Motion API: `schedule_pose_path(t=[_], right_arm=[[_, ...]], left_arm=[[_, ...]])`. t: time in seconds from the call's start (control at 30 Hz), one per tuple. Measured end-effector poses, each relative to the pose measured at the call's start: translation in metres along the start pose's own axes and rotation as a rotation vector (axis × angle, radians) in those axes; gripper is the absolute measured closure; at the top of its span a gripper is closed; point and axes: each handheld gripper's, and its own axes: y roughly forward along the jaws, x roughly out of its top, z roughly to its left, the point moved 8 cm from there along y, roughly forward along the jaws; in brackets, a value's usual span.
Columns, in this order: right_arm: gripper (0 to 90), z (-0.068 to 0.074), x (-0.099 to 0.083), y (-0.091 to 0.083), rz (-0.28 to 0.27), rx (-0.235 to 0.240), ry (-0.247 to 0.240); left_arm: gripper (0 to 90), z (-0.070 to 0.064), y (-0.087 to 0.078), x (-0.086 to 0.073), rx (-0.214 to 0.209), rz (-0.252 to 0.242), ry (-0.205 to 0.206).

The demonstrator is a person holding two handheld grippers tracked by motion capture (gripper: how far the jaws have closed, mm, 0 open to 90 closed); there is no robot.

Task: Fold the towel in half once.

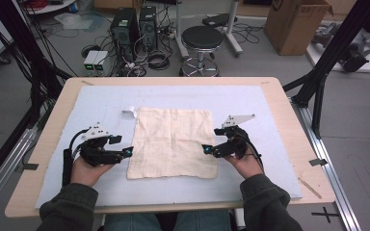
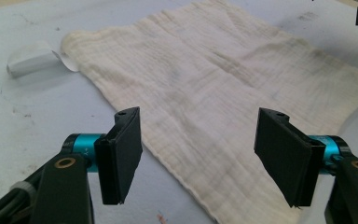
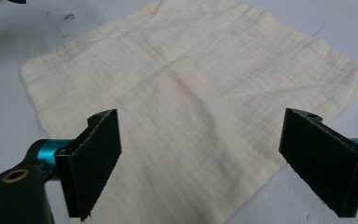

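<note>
**Both grippers closing in on the cloth's side edges**

The left gripper [image 1: 126, 152] is hovering just off the cloth's [image 1: 172, 142] left edge, jaws spread wide and gripping nothing, pointing right toward the fabric. The cloth is lying flat in the middle of the mat [image 1: 250, 103], its long axis running away from the person. A small white scrap [image 1: 128, 112] is sitting by its far left corner. The right gripper [image 1: 206, 150], equally released, is hanging over the right edge near the front corner. Both are about equally near.
</note>
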Motion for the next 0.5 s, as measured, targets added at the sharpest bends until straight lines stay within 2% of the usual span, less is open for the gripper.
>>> schedule_pose_path(t=[0.23,0.3,0.37,0.4,0.5], right_arm=[[12.3,-0.008,0.009,-0.001,0.007,-0.003,-0.016],[12.4,-0.008,0.009,-0.002,0.009,0.015,-0.013],[15.0,-0.003,0.006,0.0,0.033,0.028,-0.034],[16.1,-0.001,0.004,0.001,0.053,0.038,-0.062],[16.3,-0.002,0.002,0.003,0.06,0.035,-0.061]], left_arm=[[32.6,0.002,0.009,0.005,-0.011,0.021,0.001],[32.5,-0.003,0.01,0.005,-0.028,0.03,0.02],[32.6,-0.008,0.011,0.002,-0.031,0.052,0.058],[32.7,-0.01,0.011,0.002,-0.035,0.049,0.06],[33.5,-0.006,0.012,0.001,-0.024,0.05,0.052]])
